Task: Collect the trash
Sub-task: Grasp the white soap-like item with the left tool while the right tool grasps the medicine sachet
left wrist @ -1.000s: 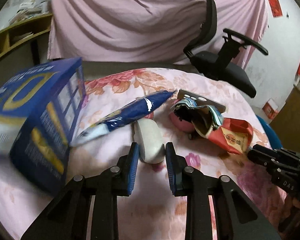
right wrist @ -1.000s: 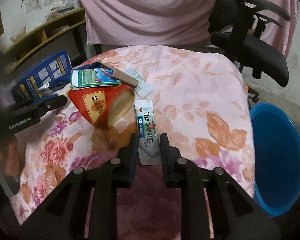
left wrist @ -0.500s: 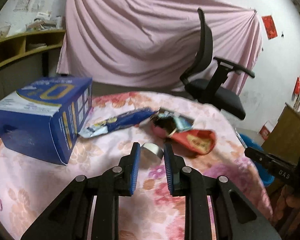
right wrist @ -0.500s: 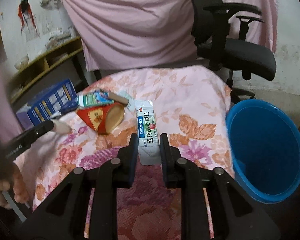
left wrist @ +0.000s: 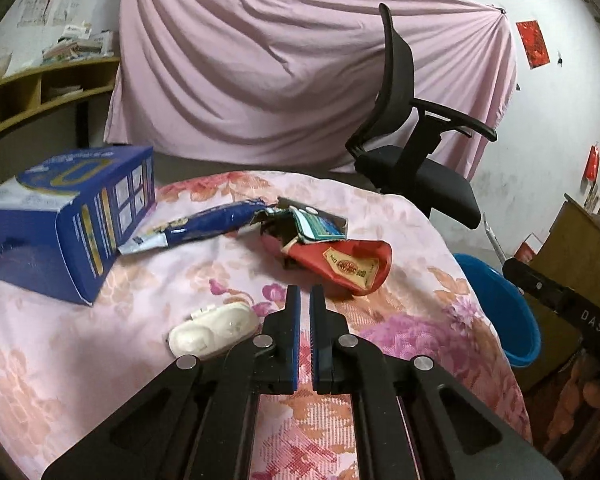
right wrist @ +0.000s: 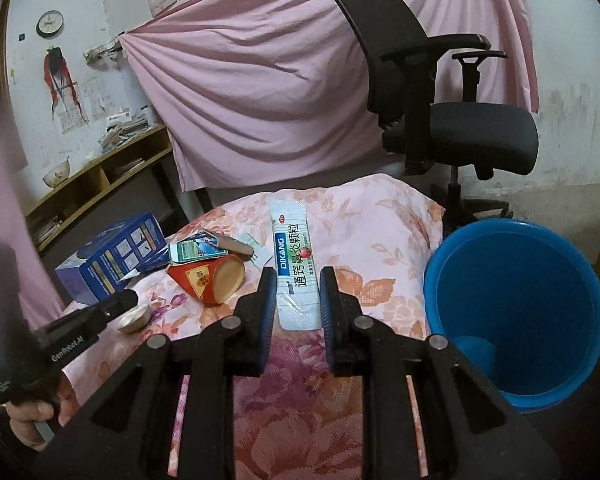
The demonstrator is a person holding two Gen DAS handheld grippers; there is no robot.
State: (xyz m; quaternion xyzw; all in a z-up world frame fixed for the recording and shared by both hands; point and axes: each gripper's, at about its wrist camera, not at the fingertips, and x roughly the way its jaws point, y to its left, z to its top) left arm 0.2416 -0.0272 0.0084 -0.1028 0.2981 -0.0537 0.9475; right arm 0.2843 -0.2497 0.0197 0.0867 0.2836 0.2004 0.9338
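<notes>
- The right tool (right wrist: 299, 294) clamps a white DIKANG sachet (right wrist: 293, 268), held just left of the blue bin (right wrist: 516, 312).
- The left tool (left wrist: 304, 312) is clenched with nothing in it, just right of a white lid (left wrist: 214, 330) lying on the floral surface (left wrist: 400, 240).
- A red paper cup (left wrist: 346, 264) lies beyond it.

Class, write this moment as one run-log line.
right gripper: shut on white sachet, lifted near blue bucket | left gripper: nearly shut, empty | white case: on table beside it
</notes>
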